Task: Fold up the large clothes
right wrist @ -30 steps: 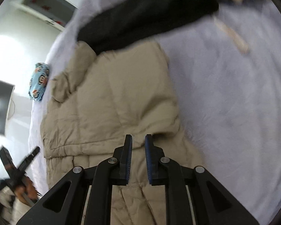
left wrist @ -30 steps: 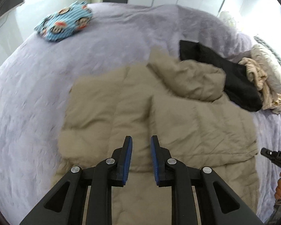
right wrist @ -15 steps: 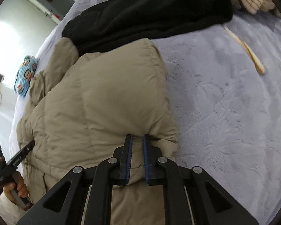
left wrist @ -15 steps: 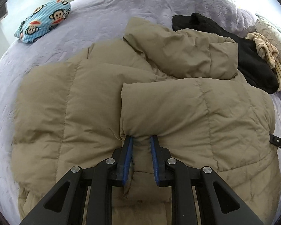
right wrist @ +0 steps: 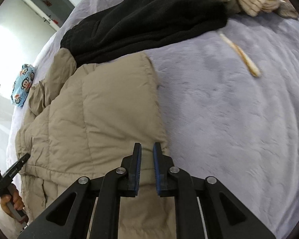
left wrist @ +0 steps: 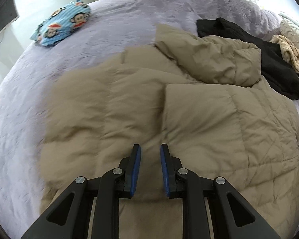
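Observation:
A large tan quilted puffer jacket [left wrist: 189,107] lies spread on the purple bed, one panel folded over its middle and a sleeve bunched at the far end. It also shows in the right wrist view [right wrist: 101,107]. My left gripper [left wrist: 150,149] is open and empty, hovering above the jacket's near middle. My right gripper [right wrist: 146,148] is open a little, jaws astride the jacket's right edge with tan cloth in the gap; no firm grip shows. The left gripper shows at the left edge of the right wrist view [right wrist: 8,175].
A black garment [left wrist: 259,55] lies just beyond the jacket, with a beige striped knit [left wrist: 291,53] at the far right. A blue monkey-print pillow [left wrist: 63,22] sits at the far left. The purple bedspread [right wrist: 239,119] lies bare to the jacket's right, with a beige cord [right wrist: 241,53] on it.
My left gripper has opened, let go of the folded jacket panel and pulled back above it. My right gripper's jaws have parted slightly at the jacket's right edge.

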{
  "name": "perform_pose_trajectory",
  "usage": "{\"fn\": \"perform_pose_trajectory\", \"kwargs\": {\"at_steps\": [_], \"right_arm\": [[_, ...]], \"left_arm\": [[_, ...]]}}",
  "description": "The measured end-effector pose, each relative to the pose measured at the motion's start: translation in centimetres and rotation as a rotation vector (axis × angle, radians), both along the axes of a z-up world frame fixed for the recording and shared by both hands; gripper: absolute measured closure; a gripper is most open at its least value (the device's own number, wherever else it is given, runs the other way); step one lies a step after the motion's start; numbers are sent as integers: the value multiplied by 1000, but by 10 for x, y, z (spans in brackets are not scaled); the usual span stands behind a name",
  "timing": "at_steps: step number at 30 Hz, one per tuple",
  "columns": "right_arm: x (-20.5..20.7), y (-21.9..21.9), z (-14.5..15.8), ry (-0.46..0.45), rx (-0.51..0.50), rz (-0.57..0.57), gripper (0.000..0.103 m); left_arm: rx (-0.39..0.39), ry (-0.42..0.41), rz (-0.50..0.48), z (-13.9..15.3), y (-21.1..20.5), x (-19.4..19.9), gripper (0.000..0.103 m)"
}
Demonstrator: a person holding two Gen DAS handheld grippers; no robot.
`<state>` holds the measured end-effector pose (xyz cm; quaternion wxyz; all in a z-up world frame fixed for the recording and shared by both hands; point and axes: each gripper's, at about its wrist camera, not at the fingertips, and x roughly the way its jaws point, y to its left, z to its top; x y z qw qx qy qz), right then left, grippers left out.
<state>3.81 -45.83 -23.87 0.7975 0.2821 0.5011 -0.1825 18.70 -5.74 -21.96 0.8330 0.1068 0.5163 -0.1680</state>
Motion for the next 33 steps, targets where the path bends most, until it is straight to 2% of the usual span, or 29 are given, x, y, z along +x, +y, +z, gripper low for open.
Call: {"fn": "perform_pose_trajectory", "kwargs": {"at_steps": [5, 12, 13, 15, 17, 19, 21, 22, 24, 26, 33], "right_arm": [[-29, -3, 10, 20, 36, -37, 89], [-72, 27, 12, 28, 138, -27, 86], [-79, 32, 12, 27, 152, -25, 83], [-94, 41, 14, 27, 176, -16, 66], [-105, 49, 18, 22, 187, -8, 56], [-115, 54, 21, 13, 201, 0, 56], [-120, 58, 23, 11, 212, 6, 56], [-121, 59, 23, 10, 216, 6, 56], [-127, 61, 21, 15, 227, 10, 55], [-132, 65, 19, 24, 234, 13, 55], [-158, 85, 17, 32, 257, 10, 40]], "left_arm": [[7, 8, 22, 16, 18, -27, 81], [8, 35, 56, 32, 29, -76, 81], [13, 32, 65, 34, 31, -85, 81], [13, 35, 77, 37, 34, -100, 81], [8, 47, 88, 39, 37, -114, 81], [0, 64, 99, 40, 41, -126, 80], [-11, 88, 106, 40, 44, -136, 34], [-19, 89, 118, 42, 46, -142, 4], [-41, 65, 118, 47, 49, -157, 3], [-23, 82, 114, 46, 50, -167, 3], [29, 127, 94, 38, 62, -199, 2]]}}
